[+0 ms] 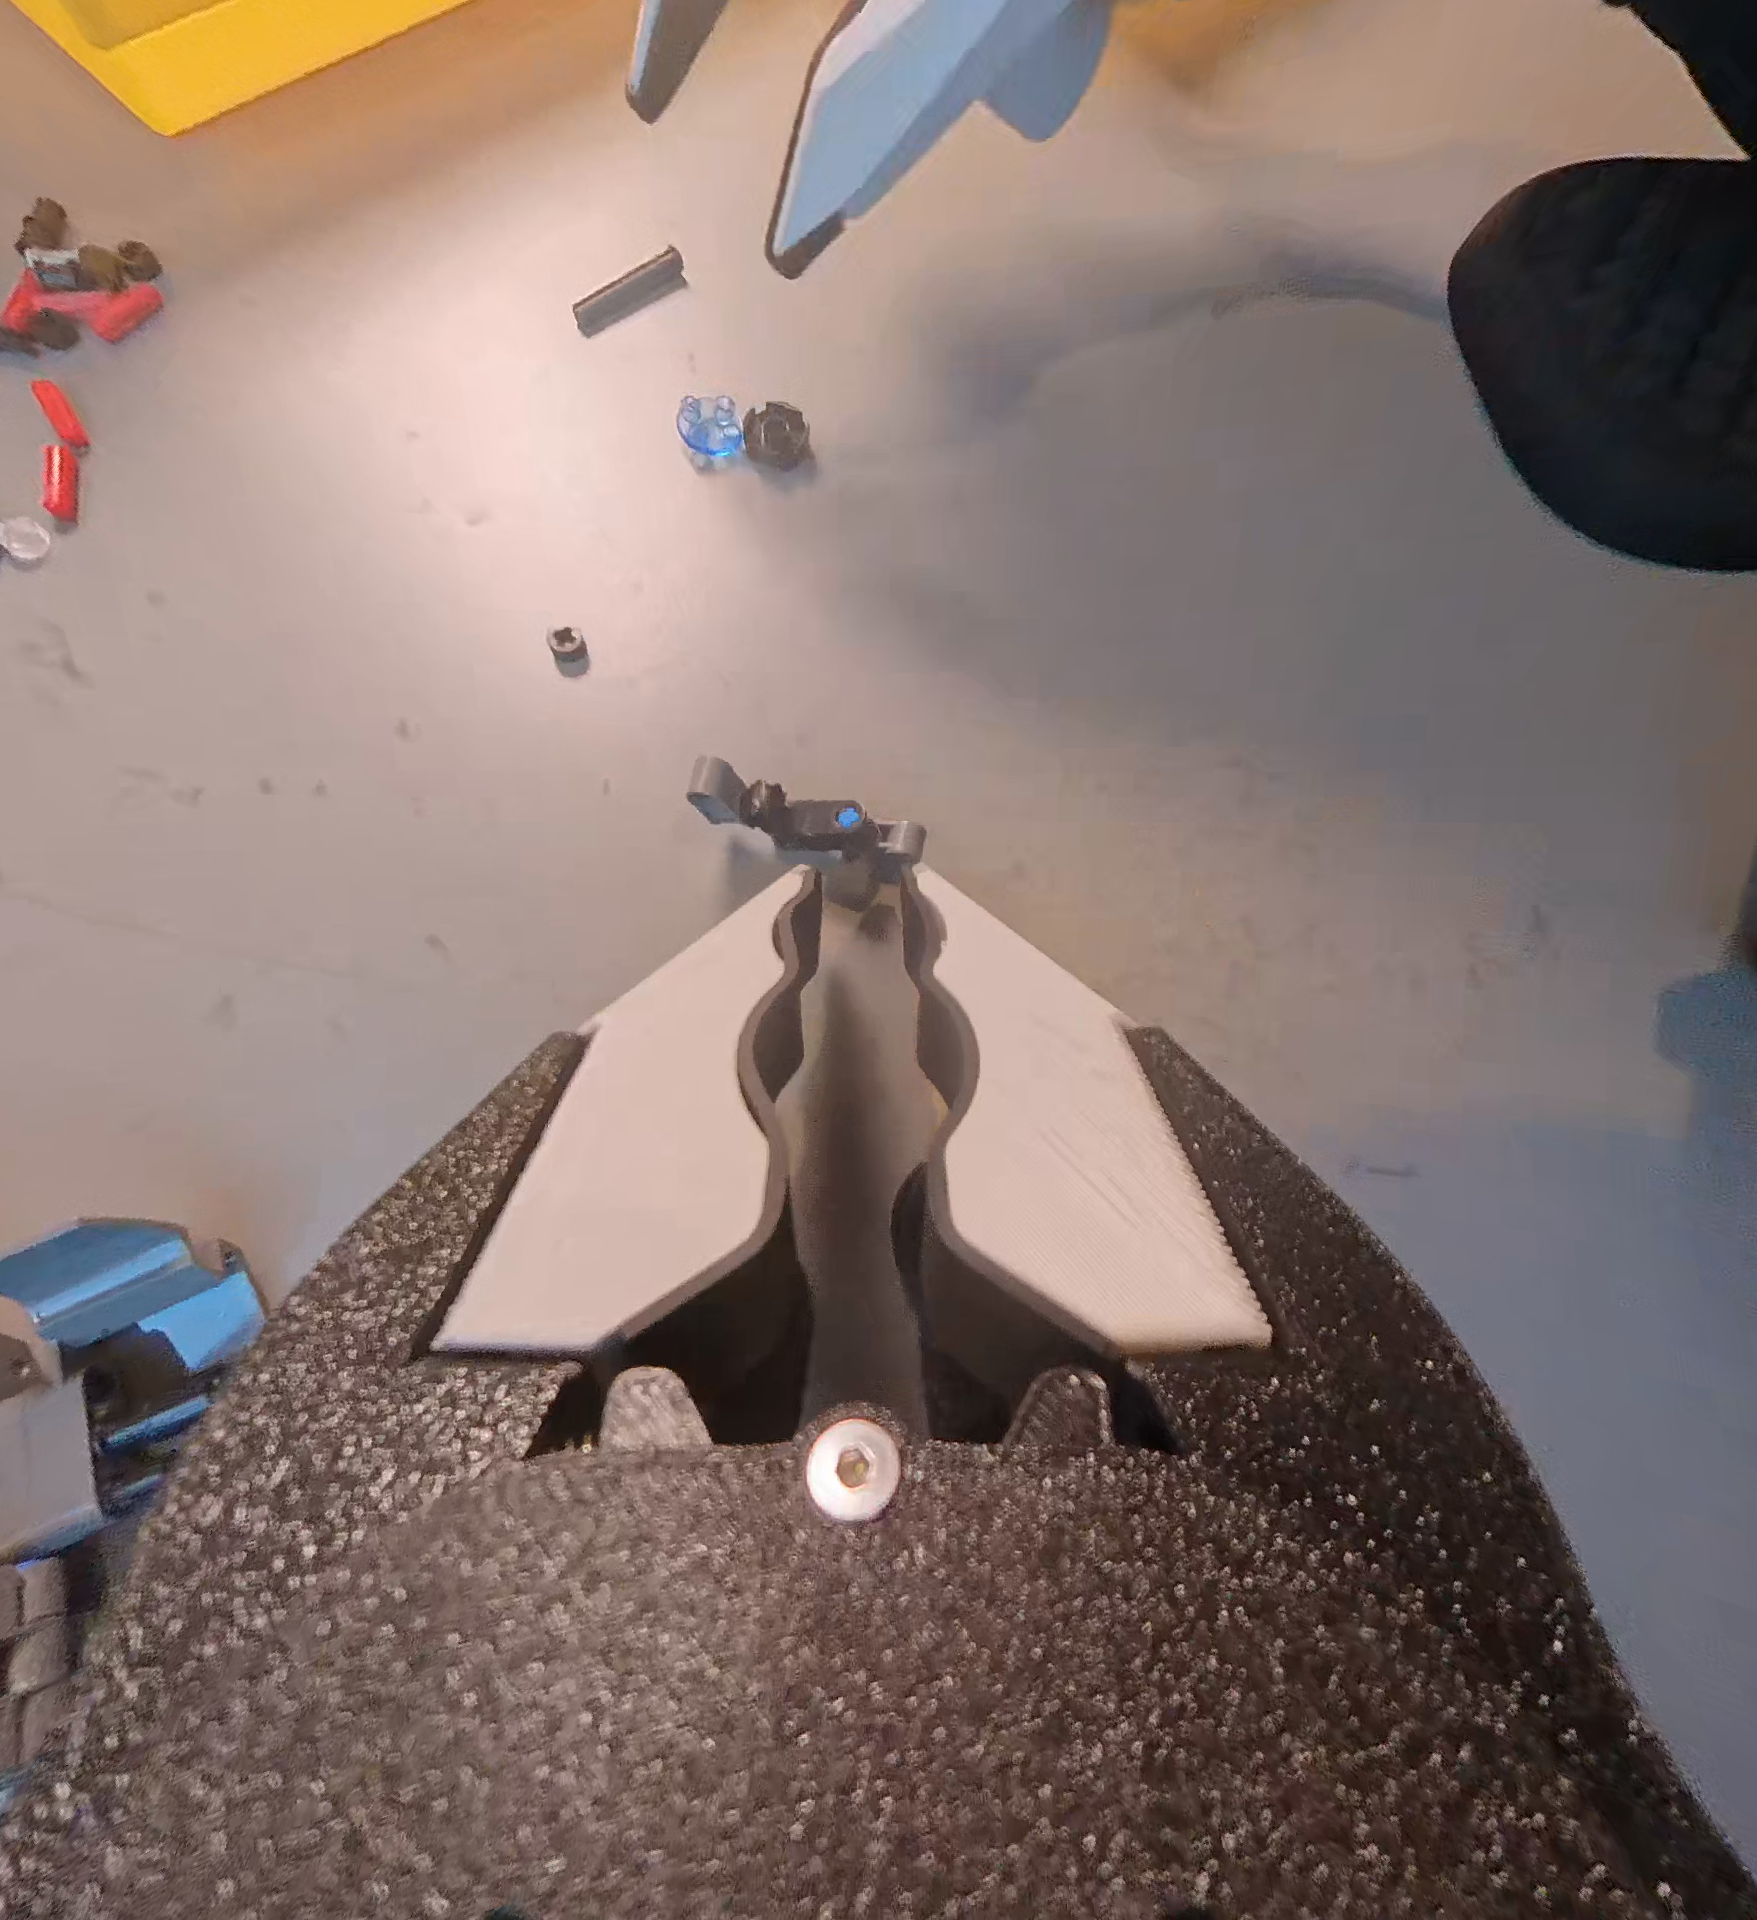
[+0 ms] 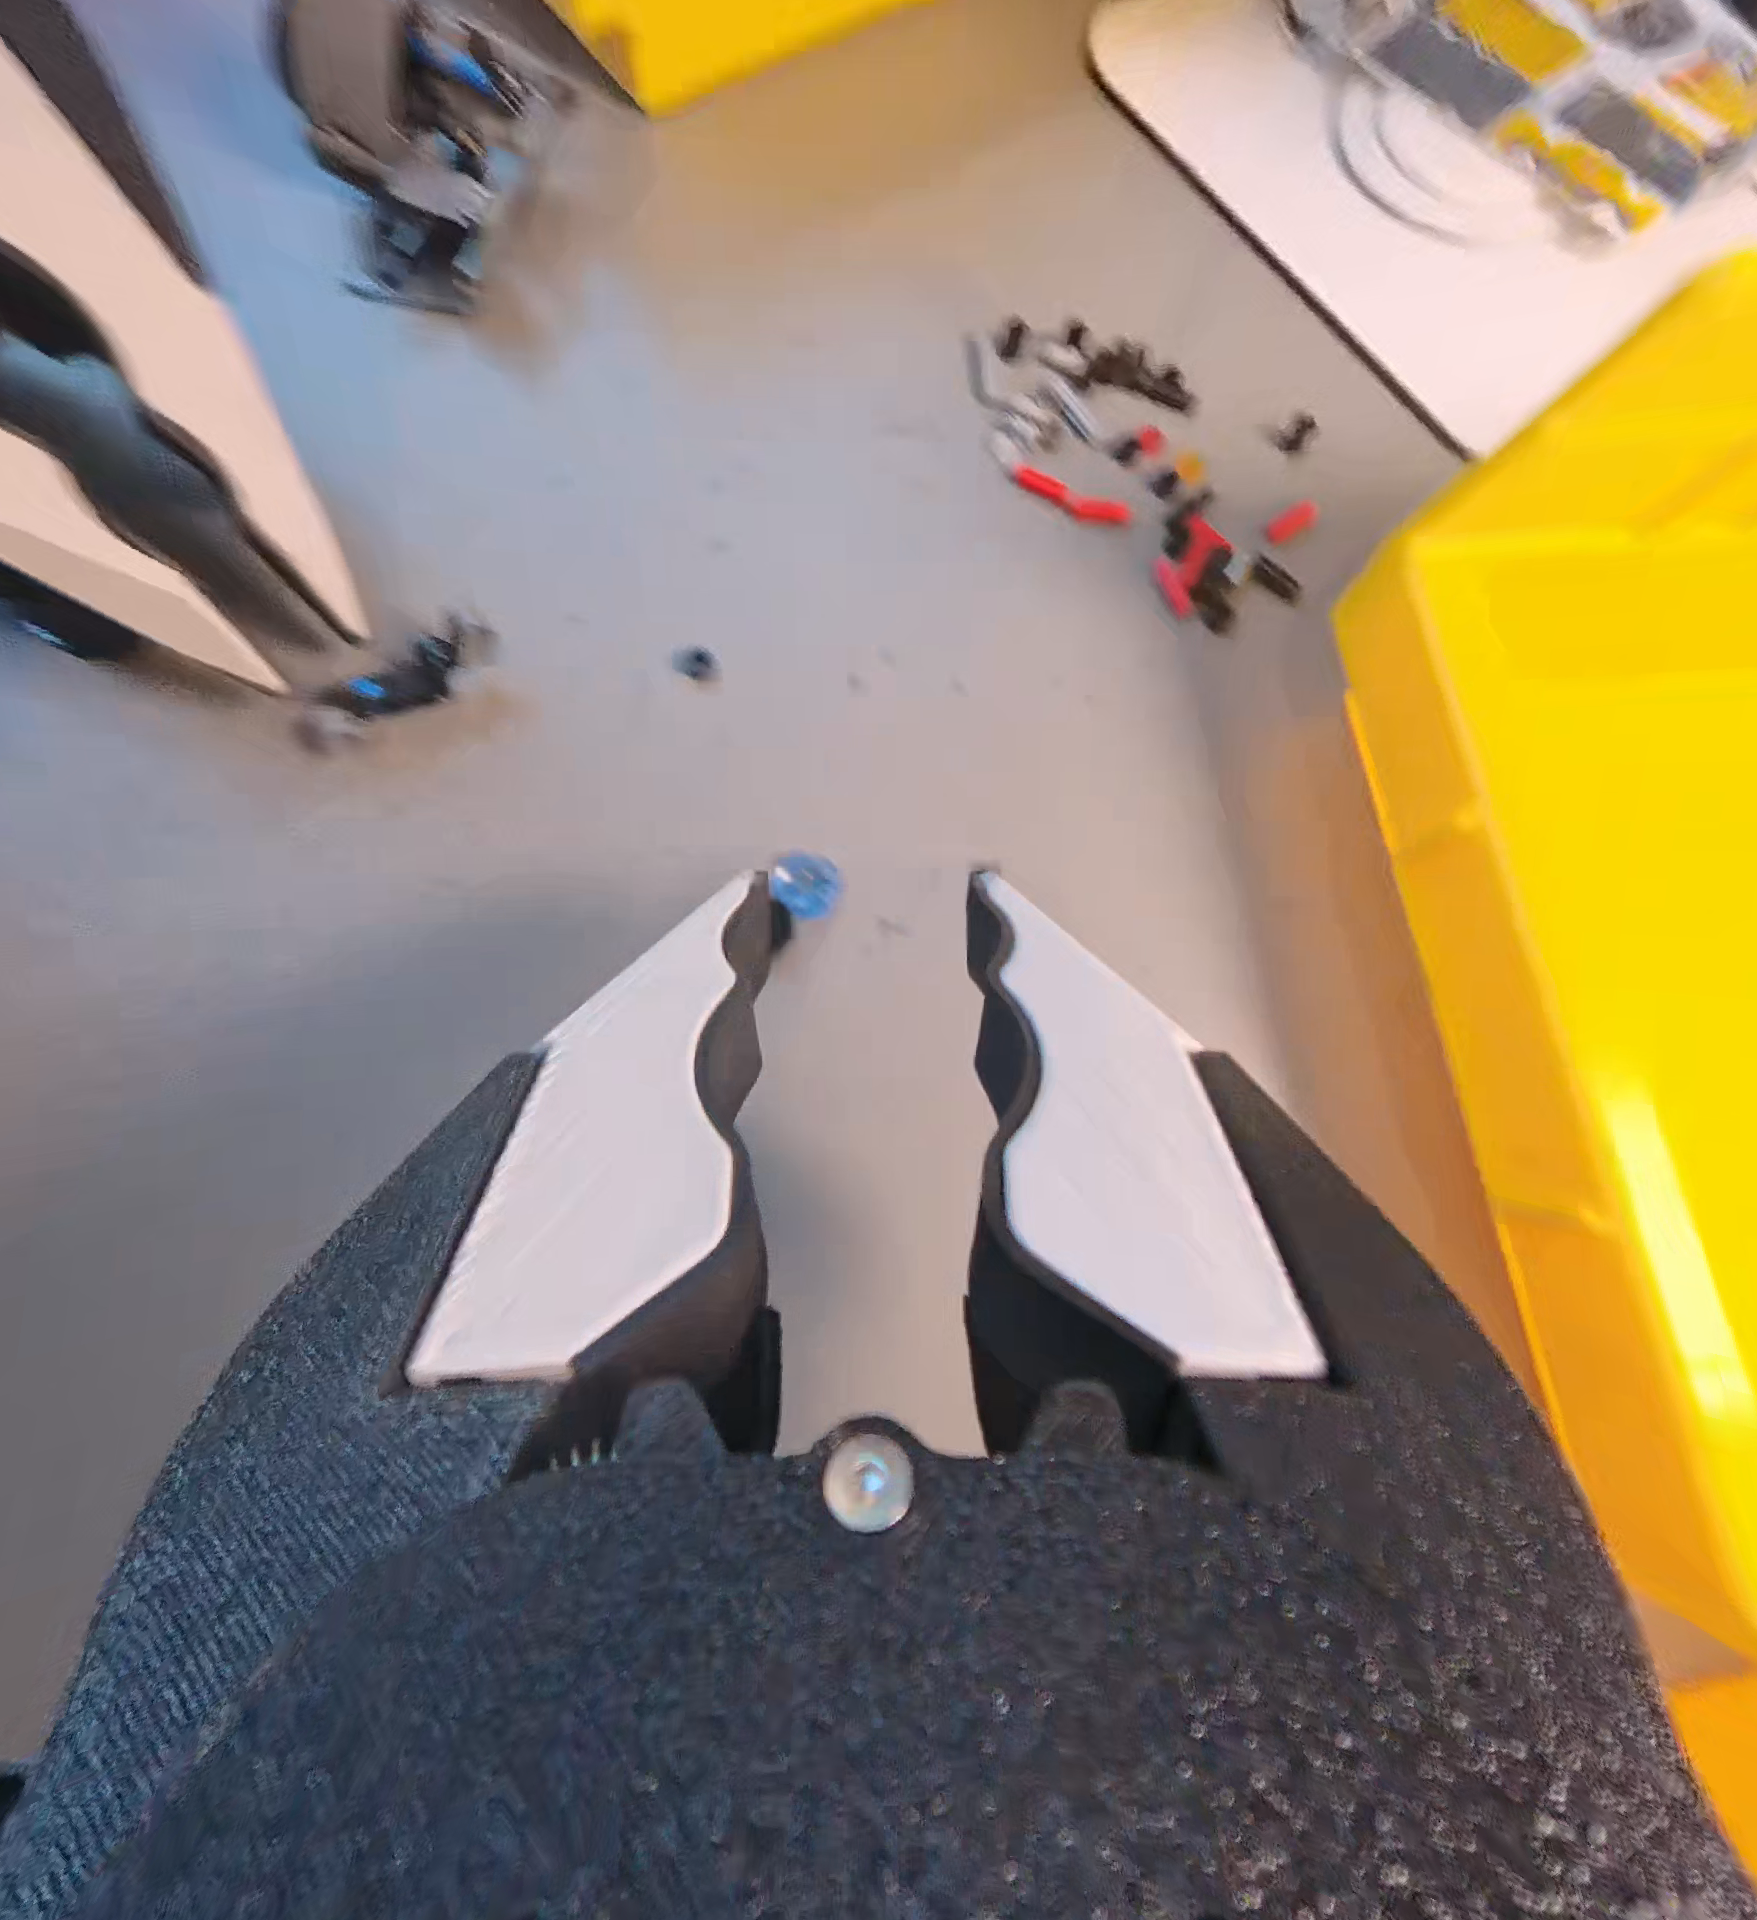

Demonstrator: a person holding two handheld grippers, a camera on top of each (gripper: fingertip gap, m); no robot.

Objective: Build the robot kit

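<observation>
A small grey-and-black assembly (image 1: 812, 821) with a blue pin is pinched at the tips of the left gripper (image 1: 858, 883), jaws nearly closed on it. Bare table (image 1: 1217, 779) lies ahead and to its right. The right gripper (image 2: 869, 894) is spread wide, a blue round stud (image 2: 806, 883) just beside its left fingertip, a yellow bin (image 2: 1601, 935) close on its right edge
</observation>
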